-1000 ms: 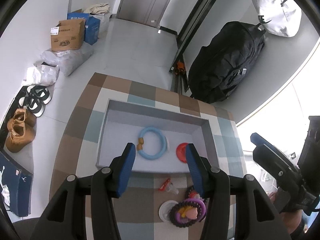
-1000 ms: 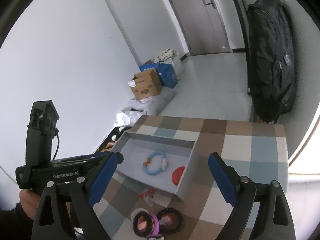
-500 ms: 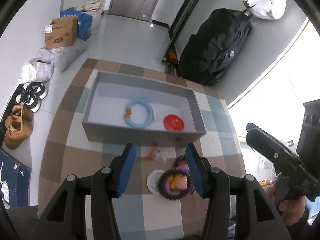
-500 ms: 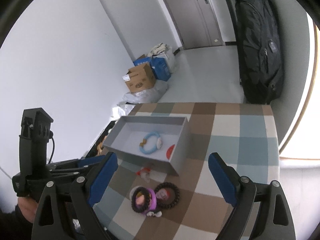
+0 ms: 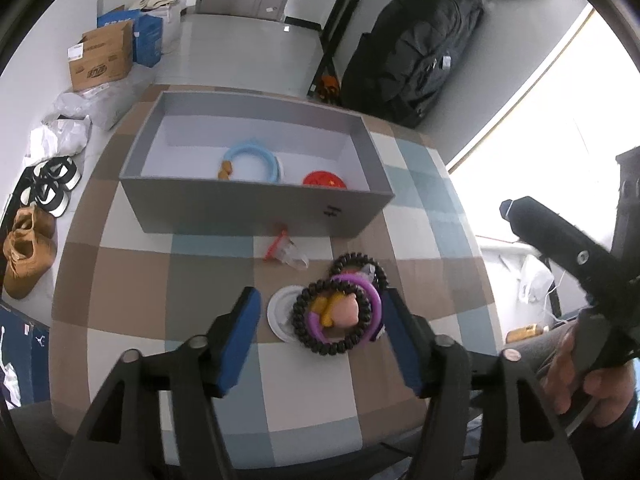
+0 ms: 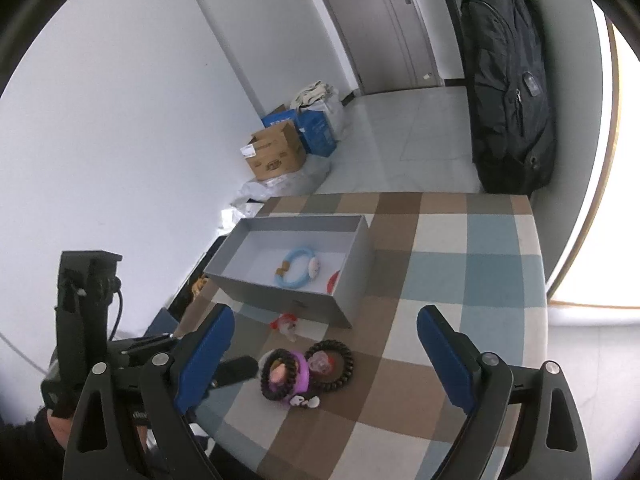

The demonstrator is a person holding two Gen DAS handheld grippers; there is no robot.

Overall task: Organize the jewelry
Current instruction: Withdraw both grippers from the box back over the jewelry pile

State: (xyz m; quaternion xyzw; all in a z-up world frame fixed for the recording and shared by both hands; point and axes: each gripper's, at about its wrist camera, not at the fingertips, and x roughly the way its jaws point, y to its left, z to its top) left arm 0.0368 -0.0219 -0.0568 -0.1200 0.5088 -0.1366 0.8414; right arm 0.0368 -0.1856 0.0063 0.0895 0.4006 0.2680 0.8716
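**Two grippers poised over a heap of bracelets**

On the far left of the checked worktop (image 5: 132, 288) stands an open grey box (image 5: 256, 204), its near wall facing the person. Inside it lie a light-blue ring bracelet (image 5: 250, 160) and, to its right, a red disc-shaped piece (image 5: 324, 180). Just in front of the box's near wall sits a small red-and-clear trinket (image 5: 284, 252).

Nearer still, the left hand-held gripper (image 5: 320, 320) hangs above a small heap: a white round disc (image 5: 280, 312), a dark beaded bracelet (image 5: 332, 318) overlapping a purple ring bracelet (image 5: 370, 300), and a second dark beaded bracelet (image 5: 360, 264) just behind them. Its blue jaws are opening, with the heap between them and the pads pressing on nothing.

To the right, the right hand-held gripper (image 6: 324, 356) points at the same heap from farther back, its jaws spread wide and empty. A hand (image 5: 580, 376) grips its handle at the right edge.
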